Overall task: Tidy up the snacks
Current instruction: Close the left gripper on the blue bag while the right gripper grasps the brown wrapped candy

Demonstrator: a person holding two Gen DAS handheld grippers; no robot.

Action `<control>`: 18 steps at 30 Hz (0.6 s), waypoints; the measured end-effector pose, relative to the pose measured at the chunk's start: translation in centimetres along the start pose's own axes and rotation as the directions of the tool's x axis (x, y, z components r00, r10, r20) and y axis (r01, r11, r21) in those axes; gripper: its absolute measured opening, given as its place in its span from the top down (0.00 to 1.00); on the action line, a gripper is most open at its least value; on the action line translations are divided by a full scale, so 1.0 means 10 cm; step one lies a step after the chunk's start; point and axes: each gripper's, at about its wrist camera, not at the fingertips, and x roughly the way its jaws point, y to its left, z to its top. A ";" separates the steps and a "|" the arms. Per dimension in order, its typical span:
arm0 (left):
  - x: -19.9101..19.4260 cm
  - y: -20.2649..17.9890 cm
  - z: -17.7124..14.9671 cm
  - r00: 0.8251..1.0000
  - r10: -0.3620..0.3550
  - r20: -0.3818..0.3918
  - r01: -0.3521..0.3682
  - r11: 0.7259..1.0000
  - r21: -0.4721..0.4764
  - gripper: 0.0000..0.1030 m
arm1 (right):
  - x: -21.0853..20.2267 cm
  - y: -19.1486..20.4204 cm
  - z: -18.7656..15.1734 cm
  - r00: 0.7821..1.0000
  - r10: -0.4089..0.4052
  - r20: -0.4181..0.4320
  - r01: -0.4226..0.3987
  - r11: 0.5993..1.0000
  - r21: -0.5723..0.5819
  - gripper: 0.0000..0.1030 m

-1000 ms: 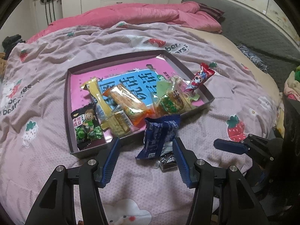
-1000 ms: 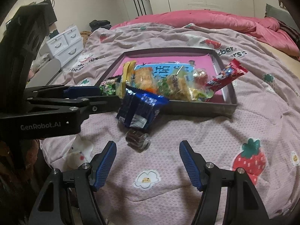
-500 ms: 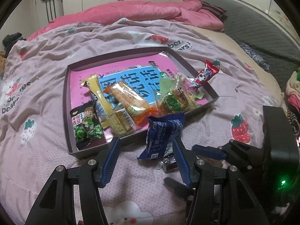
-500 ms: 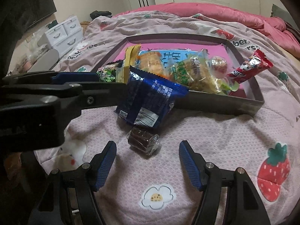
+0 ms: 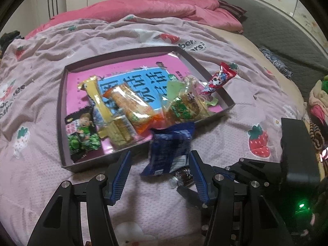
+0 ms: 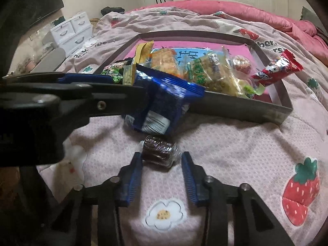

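Black left gripper (image 5: 160, 176) and right gripper (image 6: 162, 172), ribbed blue jaws, silver screws.

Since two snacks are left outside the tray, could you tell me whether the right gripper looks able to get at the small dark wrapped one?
Probably yes. The right gripper has just been closing, its jaws flanking the dark wrapped snack with nothing in between. The blue packet lies just beyond, the left gripper around it.

Glossy foil blue packet (image 6: 164, 104); matt cloth bedspread (image 6: 235, 143); ribbed plastic claw pads (image 6: 134, 176).
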 end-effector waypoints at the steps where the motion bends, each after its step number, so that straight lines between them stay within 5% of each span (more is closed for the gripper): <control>1: 0.02 -0.01 0.00 1.000 -0.005 -0.005 0.005 1.000 0.000 0.42 | -0.02 -0.03 -0.01 1.000 0.000 -0.001 0.000 1.000 0.005 0.67; 16: 0.35 -0.14 0.05 0.995 0.065 -0.076 -0.070 0.995 -0.066 0.43 | -0.01 -0.11 0.00 1.000 0.022 0.004 -0.022 1.000 -0.006 0.67; 18: 0.42 -0.09 0.03 0.993 0.062 -0.100 -0.072 0.992 -0.104 0.49 | 0.03 -0.10 0.01 1.000 0.029 0.005 -0.029 0.999 -0.016 0.66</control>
